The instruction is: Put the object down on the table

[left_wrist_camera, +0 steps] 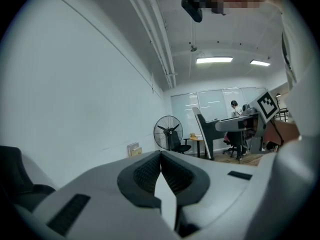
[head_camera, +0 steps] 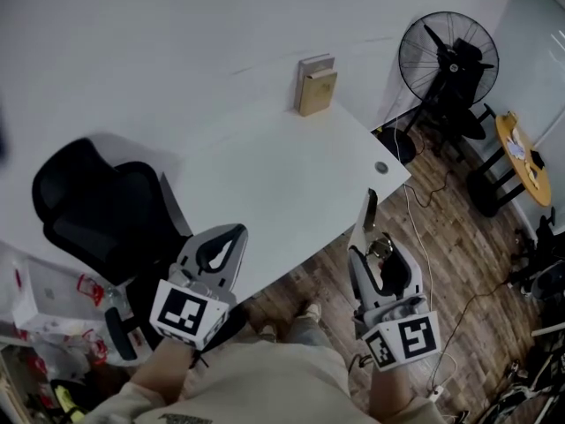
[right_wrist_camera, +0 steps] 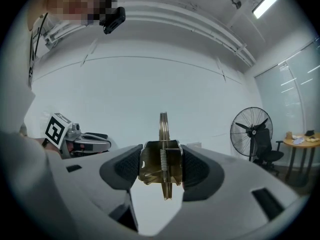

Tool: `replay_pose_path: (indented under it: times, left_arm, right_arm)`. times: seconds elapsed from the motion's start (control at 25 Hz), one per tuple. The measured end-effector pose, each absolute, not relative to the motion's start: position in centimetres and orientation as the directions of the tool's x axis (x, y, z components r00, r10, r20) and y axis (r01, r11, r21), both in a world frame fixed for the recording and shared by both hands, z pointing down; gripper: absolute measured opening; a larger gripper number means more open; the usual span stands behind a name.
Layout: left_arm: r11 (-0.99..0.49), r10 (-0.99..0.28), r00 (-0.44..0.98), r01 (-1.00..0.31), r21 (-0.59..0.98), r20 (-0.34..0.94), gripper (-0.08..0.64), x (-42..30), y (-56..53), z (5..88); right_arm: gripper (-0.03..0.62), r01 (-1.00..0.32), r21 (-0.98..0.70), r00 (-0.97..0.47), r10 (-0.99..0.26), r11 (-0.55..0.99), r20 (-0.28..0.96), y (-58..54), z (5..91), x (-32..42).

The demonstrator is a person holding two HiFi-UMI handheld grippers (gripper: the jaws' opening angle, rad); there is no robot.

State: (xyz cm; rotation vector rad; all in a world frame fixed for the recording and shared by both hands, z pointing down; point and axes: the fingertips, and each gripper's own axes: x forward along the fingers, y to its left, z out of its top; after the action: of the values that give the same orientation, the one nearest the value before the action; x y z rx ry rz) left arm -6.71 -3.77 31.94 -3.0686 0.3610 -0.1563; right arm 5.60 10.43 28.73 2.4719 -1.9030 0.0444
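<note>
Brass clip clamped in right gripper jaws beside table edge; left gripper jaws together.

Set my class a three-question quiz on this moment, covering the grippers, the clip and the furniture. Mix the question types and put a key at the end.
1. True or false: the left gripper holds something.
2. Which is shut on the clip? A) left gripper B) right gripper C) neither
3. Fill in: in the head view, a black ___ stands at the left of the table.

Key: 1 false, its jaws are shut with nothing between them. 2 B. 3 chair.
</note>
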Motion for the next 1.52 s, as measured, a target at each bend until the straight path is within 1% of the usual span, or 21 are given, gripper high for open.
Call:
replay_pose_path:
  times: [0.12, 0.28, 0.4, 0.8, 1.08, 1.24, 1.36, 1.52]
  left_arm:
    - [-0.969, -0.244, 0.965, -0.239, -0.059, 0.100, 0.020, -5.4, -4.7, 32.4]
    - [-0.963, -0.270, 0.957, -0.265, -0.058, 0.104, 0.020, -3.1, -5.9, 32.8]
    - [-0.954, -0.299, 0.948, -0.295, -0.053, 0.107, 0.020, -1.1, -7.2, 33.1]
    - [-0.905, -0.424, 0.894, -0.424, -0.032, 0.146, 0.020, 6.5, -12.3, 33.9]
    - [-0.849, -0.525, 0.833, -0.527, -0.040, 0.176, 0.020, 10.5, -15.6, 34.1]
    - [-0.814, -0.576, 0.793, -0.578, -0.054, 0.199, 0.020, 12.3, -17.7, 35.1]
    - [-0.764, -0.634, 0.740, -0.645, -0.032, 0.224, 0.020, 12.8, -19.8, 35.7]
    - [-0.705, -0.695, 0.678, -0.709, -0.037, 0.240, 0.021, 13.0, -22.4, 36.2]
  right_arm:
    - [0.242, -0.973, -0.059, 0.222, -0.975, -0.223, 0.029, 9.3, 29.1, 7.0]
    - [0.242, -0.979, -0.010, 0.201, -0.978, -0.201, 0.051, 7.4, 29.7, 9.3]
    - [0.242, -0.987, -0.017, 0.157, -0.986, -0.158, 0.061, 5.4, 30.2, 11.3]
    - [0.242, -0.984, -0.178, -0.022, -0.994, 0.003, 0.107, -2.1, 32.1, 20.7]
    - [0.242, -0.948, -0.301, -0.143, -0.982, 0.101, 0.123, -7.7, 34.0, 26.6]
    - [0.242, -0.942, -0.298, -0.206, -0.967, 0.154, 0.151, -11.3, 35.3, 29.4]
    - [0.242, -0.932, -0.295, -0.276, -0.942, 0.212, 0.192, -14.1, 36.5, 31.0]
    - [0.242, -0.930, -0.230, -0.342, -0.906, 0.288, 0.248, -17.6, 38.1, 32.8]
